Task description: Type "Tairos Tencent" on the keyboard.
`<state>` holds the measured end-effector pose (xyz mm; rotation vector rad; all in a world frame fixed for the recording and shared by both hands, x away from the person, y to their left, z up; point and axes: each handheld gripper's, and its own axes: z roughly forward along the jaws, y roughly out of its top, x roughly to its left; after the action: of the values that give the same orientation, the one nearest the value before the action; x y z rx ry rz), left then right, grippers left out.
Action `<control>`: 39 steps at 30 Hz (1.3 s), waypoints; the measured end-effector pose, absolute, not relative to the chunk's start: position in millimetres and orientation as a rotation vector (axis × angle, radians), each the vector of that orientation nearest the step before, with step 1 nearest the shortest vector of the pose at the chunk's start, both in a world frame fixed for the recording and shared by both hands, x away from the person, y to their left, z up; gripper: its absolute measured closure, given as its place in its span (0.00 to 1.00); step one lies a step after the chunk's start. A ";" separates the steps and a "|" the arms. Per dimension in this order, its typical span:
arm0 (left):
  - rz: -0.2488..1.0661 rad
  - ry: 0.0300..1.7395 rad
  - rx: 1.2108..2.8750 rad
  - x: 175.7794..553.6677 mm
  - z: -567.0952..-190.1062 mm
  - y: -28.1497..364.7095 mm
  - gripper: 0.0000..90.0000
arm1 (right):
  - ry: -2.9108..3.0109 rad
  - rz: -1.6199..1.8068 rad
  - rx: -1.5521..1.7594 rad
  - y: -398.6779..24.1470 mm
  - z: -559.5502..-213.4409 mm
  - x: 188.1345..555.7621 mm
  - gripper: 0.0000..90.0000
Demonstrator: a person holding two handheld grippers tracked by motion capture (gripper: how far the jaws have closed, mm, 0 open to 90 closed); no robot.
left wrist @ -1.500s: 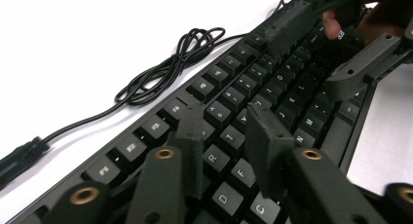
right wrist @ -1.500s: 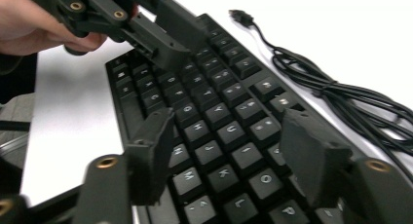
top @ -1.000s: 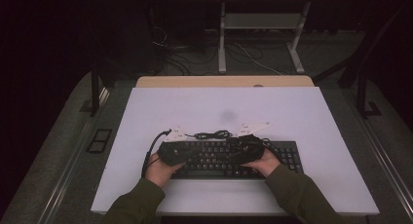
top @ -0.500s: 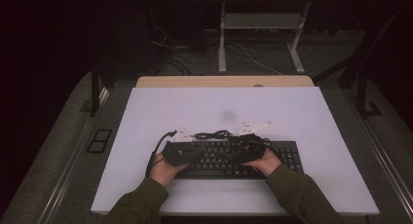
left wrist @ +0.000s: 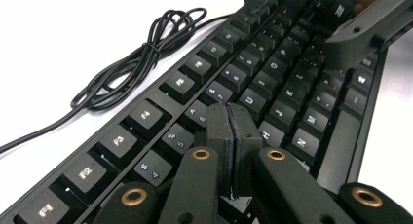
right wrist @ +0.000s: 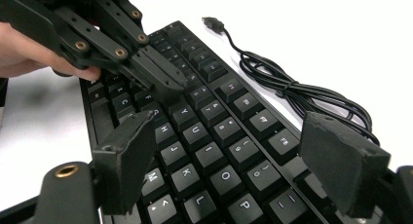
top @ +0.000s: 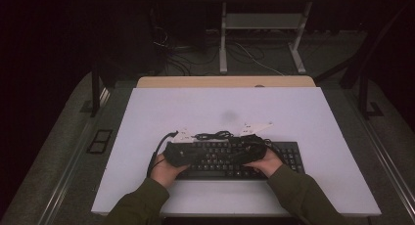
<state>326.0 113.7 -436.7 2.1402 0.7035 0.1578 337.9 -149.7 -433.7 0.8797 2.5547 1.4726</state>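
Observation:
A black keyboard (top: 288, 156) lies near the front of the white table, its cable (top: 213, 135) coiled behind it. My left gripper (left wrist: 227, 118) is shut, pads pressed together with nothing between them. Its tips point down at the number and letter keys near the 6 and Y. In the right gripper view the left gripper (right wrist: 168, 87) comes in from the upper left; I cannot tell whether it touches a key. My right gripper (right wrist: 234, 156) stands open over the keyboard (right wrist: 204, 136), its jaws spanning the letter keys with nothing held.
The coiled cable (right wrist: 302, 97) ends in a loose USB plug (right wrist: 214, 24) on the white table (top: 220, 107). Two small white tags (top: 185, 134) (top: 257, 126) lie behind the keyboard. A wooden edge (top: 225, 81) borders the table's far side.

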 end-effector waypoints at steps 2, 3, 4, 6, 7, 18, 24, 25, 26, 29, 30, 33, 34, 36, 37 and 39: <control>0.153 0.712 2.127 324.8 -436.9 112.7 0.96 | 2.554 1.471 0.883 -151.1 -434.4 338.4 0.23; 0.153 0.708 2.132 324.5 -436.8 113.0 0.96 | 2.556 1.467 0.880 -152.1 -434.7 338.9 0.22; 0.152 0.707 2.133 324.2 -436.6 113.1 0.95 | 2.559 1.465 0.882 -153.0 -434.7 339.1 0.22; 0.152 0.705 2.131 323.8 -436.1 113.4 0.93 | 2.554 1.470 0.887 -154.6 -434.7 340.1 0.22; 0.152 0.701 2.132 323.8 -435.7 113.8 0.92 | 2.554 1.474 0.887 -155.5 -434.6 340.4 0.22; 0.151 0.708 2.095 320.7 -432.1 113.3 0.70 | 2.545 1.498 0.886 -169.3 -436.5 338.9 0.20; 0.139 0.706 2.074 320.2 -429.9 118.4 0.57 | 2.530 1.534 0.873 -174.9 -432.9 335.8 0.19; 0.136 0.707 2.066 320.1 -430.2 119.1 0.54 | 2.530 1.537 0.872 -175.3 -432.3 335.3 0.18; 0.135 0.707 2.062 320.0 -430.5 119.8 0.52 | 2.528 1.538 0.870 -175.6 -431.8 335.1 0.18; 0.142 0.704 2.058 319.0 -430.9 121.8 0.46 | 2.524 1.541 0.873 -176.7 -430.4 334.4 0.18; 0.145 0.701 2.058 318.2 -430.7 122.7 0.45 | 2.523 1.539 0.875 -177.9 -430.1 333.8 0.18; 0.152 0.699 2.054 315.5 -429.8 125.9 0.40 | 2.524 1.550 0.864 -181.7 -429.6 331.6 0.18; 0.152 0.701 2.048 314.8 -429.5 127.2 0.38 | 2.519 1.548 0.861 -182.7 -429.3 330.7 0.18; 0.151 0.704 2.041 313.5 -429.2 129.9 0.35 | 2.508 1.550 0.867 -185.1 -428.3 329.3 0.18; 0.154 0.704 2.041 312.6 -428.8 131.5 0.34 | 2.505 1.551 0.868 -186.5 -427.7 328.3 0.18; 0.158 0.701 2.038 310.9 -427.7 134.1 0.32 | 2.498 1.558 0.866 -189.3 -427.1 326.2 0.18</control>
<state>310.9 134.1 -427.7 2.0375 0.7007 0.1582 326.2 -189.3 -427.1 0.8658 2.4985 1.5575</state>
